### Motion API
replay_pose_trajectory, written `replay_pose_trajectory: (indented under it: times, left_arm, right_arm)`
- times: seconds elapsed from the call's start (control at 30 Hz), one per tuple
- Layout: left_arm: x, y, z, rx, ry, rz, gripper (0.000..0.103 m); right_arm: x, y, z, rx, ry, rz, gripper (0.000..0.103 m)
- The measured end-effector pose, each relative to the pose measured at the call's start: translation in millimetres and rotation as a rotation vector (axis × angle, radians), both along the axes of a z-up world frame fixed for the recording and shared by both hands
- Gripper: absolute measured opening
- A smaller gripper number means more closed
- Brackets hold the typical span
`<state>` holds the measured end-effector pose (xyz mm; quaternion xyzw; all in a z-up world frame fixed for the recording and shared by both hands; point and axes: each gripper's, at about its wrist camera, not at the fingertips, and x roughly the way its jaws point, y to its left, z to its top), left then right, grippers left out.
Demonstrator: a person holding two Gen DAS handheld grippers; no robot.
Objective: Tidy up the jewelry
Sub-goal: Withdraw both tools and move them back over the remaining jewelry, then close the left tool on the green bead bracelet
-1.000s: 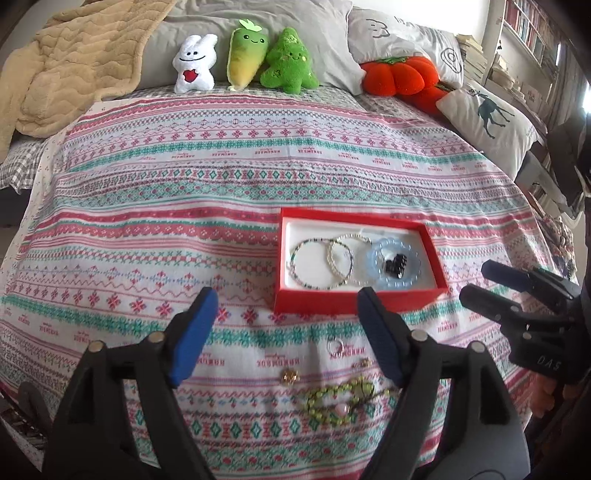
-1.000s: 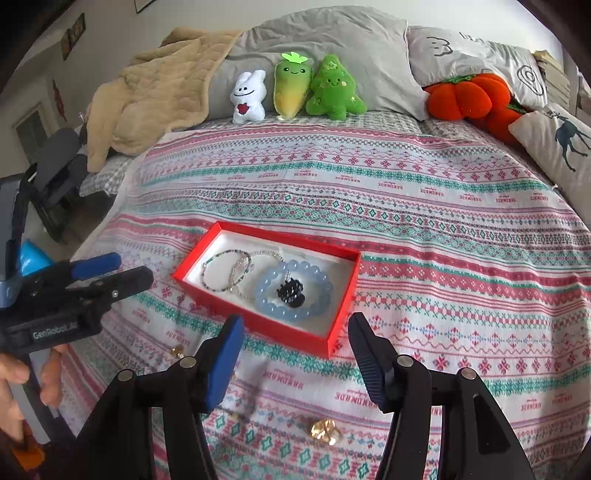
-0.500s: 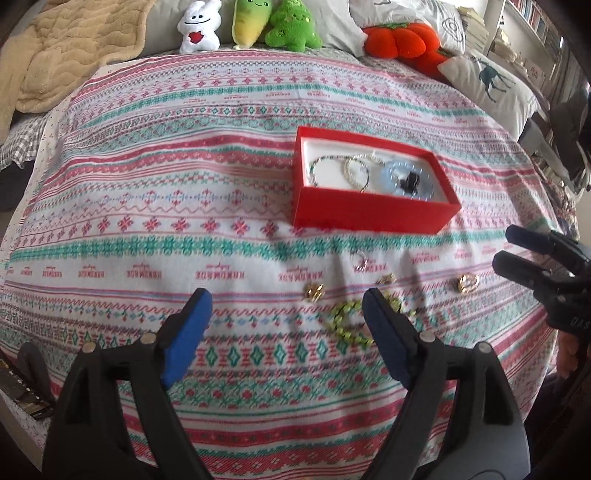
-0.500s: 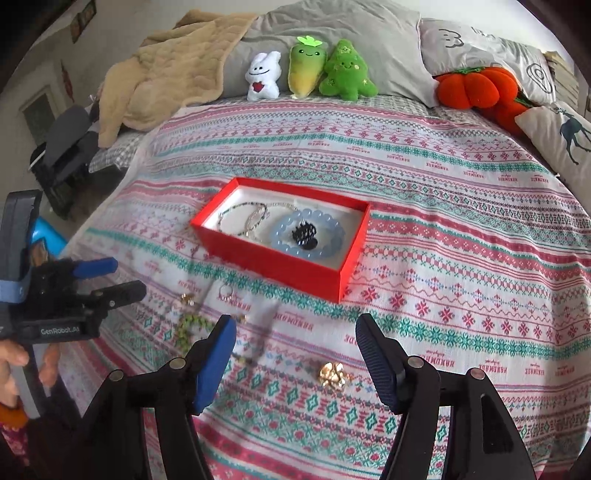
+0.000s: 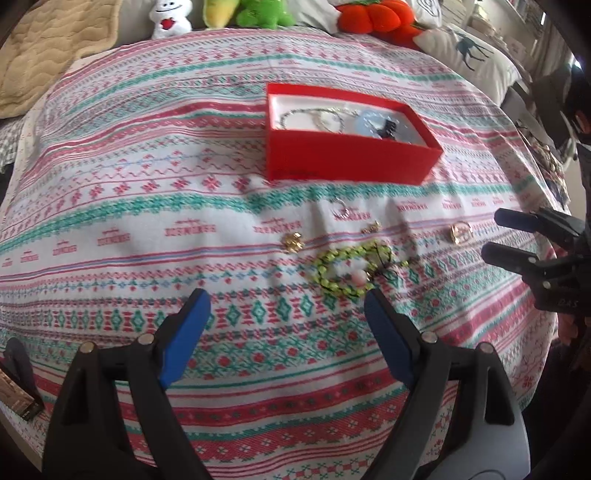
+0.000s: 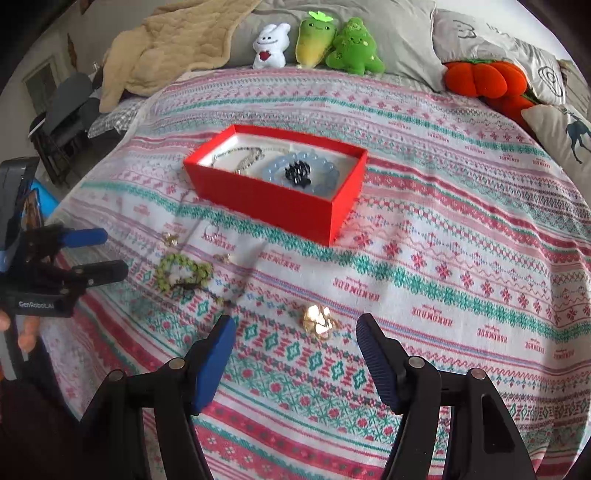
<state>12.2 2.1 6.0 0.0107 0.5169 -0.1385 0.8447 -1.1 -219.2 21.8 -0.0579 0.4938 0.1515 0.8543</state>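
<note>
A red jewelry box (image 5: 351, 155) (image 6: 273, 199) sits on the patterned bedspread and holds beaded bracelets, a pale blue bracelet (image 6: 303, 173) and a black piece. In front of it lie a green beaded bracelet (image 5: 351, 266) (image 6: 181, 271), a gold flower piece (image 6: 318, 320) (image 5: 460, 232), a gold earring (image 5: 292, 242), a small gold piece (image 5: 371, 227) and a silver ring (image 5: 341, 211). My left gripper (image 5: 284, 314) is open and empty, just short of the green bracelet. My right gripper (image 6: 295, 343) is open and empty, just before the gold flower piece.
Plush toys (image 6: 317, 44), grey pillows (image 6: 406, 29), an orange pumpkin cushion (image 6: 484, 79) and a beige blanket (image 6: 173, 40) line the bed's far end. A dark chair (image 6: 62, 110) stands off the left edge. The bed's near edge runs below both grippers.
Both grippers have dropped lower and closer to the loose jewelry in front of the box. Both stay open. The jewelry has not moved.
</note>
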Motion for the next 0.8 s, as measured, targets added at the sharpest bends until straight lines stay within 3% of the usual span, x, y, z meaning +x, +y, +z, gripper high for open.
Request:
replay_pose_trajectory:
  times: [0.27,0.5,0.6,0.73,0.8]
  left_arm:
    - [-8.0,-16.6,-21.1,-0.010,0.059,-0.072,0.085]
    - [-8.2,-20.8,-25.6,-0.033,0.061,-0.082,0.084]
    - [-3.0,-27.6,-26.4,-0.057,0.063,-0.094,0.078]
    - [6.3,-28.4,-21.1,-0.092,0.044,-0.077,0.058]
    - [11.1,-22.5,-18.0,-0.107,0.037,-0.056,0.053]
  right_arm:
    - [-7.0,-18.2,-26.8,-0.009,0.110,-0.026,0.069]
    - [-4.9,-22.6,-37.2,-0.005,0.166,-0.044,0.069]
    - [-5.4,-21.2,-35.6,-0.007,0.163,-0.039,0.069]
    - [-3.8,-15.2,-36.1,-0.016,0.159,-0.031,0.069]
    - [-5.4,-14.0,-35.4,-0.018,0.155,-0.027,0.069]
